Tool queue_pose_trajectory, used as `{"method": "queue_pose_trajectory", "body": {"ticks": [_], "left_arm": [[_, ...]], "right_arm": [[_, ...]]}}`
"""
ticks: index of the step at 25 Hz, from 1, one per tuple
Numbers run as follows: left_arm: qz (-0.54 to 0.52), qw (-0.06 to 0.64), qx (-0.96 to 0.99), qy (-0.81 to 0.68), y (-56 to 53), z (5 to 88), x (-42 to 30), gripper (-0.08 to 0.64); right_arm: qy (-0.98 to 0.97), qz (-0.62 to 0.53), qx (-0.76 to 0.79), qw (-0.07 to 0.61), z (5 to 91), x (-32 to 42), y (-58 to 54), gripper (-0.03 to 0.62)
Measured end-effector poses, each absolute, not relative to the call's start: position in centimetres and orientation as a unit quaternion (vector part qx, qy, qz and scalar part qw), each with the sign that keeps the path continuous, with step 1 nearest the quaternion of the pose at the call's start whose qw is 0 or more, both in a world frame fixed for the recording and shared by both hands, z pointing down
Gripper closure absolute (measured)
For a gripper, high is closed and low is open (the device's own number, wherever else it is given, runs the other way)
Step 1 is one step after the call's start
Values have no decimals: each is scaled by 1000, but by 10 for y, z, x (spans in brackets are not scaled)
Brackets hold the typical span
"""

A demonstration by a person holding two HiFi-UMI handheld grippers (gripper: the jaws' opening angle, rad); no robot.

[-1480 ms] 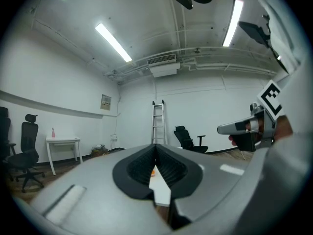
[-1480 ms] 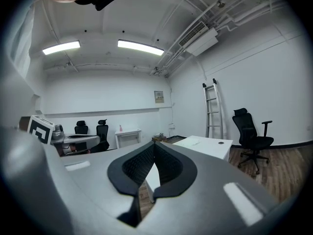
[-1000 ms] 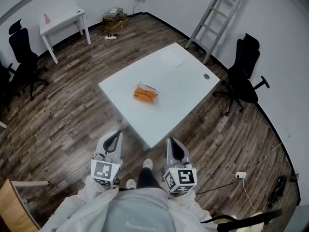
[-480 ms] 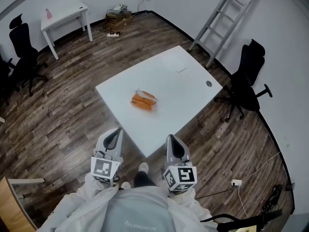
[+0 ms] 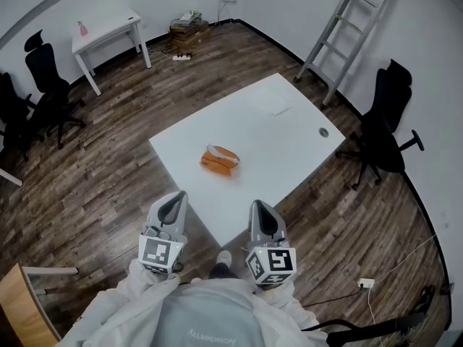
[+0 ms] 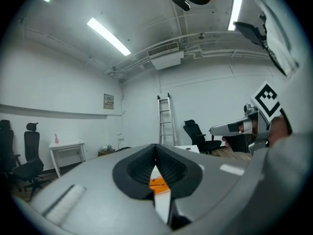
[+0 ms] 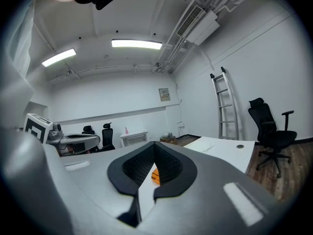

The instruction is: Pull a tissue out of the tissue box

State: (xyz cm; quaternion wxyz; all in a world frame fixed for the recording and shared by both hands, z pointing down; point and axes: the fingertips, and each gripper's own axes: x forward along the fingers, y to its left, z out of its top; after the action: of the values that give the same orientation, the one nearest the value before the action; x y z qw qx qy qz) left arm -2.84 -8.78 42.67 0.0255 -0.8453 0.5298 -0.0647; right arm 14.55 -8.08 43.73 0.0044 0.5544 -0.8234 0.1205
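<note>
**Approach stage: tissue box not yet reached**

Left tool [image 5: 172, 202] and right tool [image 5: 261, 214] are being held level, short of the near corner of the bench [image 5: 278, 132]. Jaws are together on both, with nothing between. The orange tissue box [image 5: 219, 160] is lying mid-bench, well apart from both tools, white tissue [image 5: 215, 150] showing on top. Suggested: one tool is opened before arrival, the tissue alone is pinched, and the box is pinned by the other tool.

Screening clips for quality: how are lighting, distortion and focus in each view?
Head view: even light, sharp tissue box on a bright table, mild lens bowing. Left gripper view: heavy fisheye, dark corners, ceiling light blown out. Right gripper view: same distortion, its ceiling light glaring too.
</note>
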Motion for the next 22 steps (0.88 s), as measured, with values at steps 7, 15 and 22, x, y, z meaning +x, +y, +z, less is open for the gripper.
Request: {"method": "queue_pose_trajectory", "body": {"ticks": [7,15,22], "left_arm": [[-83,44,-837,539,-100,413,-19,560],[-85,46,-833,545,-107,412,-8,560],[-95,38,-832,545,-115,420,-16,560]], "right_arm": [[-835,132,535,-20,436,148,-101,592],[-839,139,526,-23,438,157,-114,592],[-839,144,524,-18,444,151,-123,592]]}}
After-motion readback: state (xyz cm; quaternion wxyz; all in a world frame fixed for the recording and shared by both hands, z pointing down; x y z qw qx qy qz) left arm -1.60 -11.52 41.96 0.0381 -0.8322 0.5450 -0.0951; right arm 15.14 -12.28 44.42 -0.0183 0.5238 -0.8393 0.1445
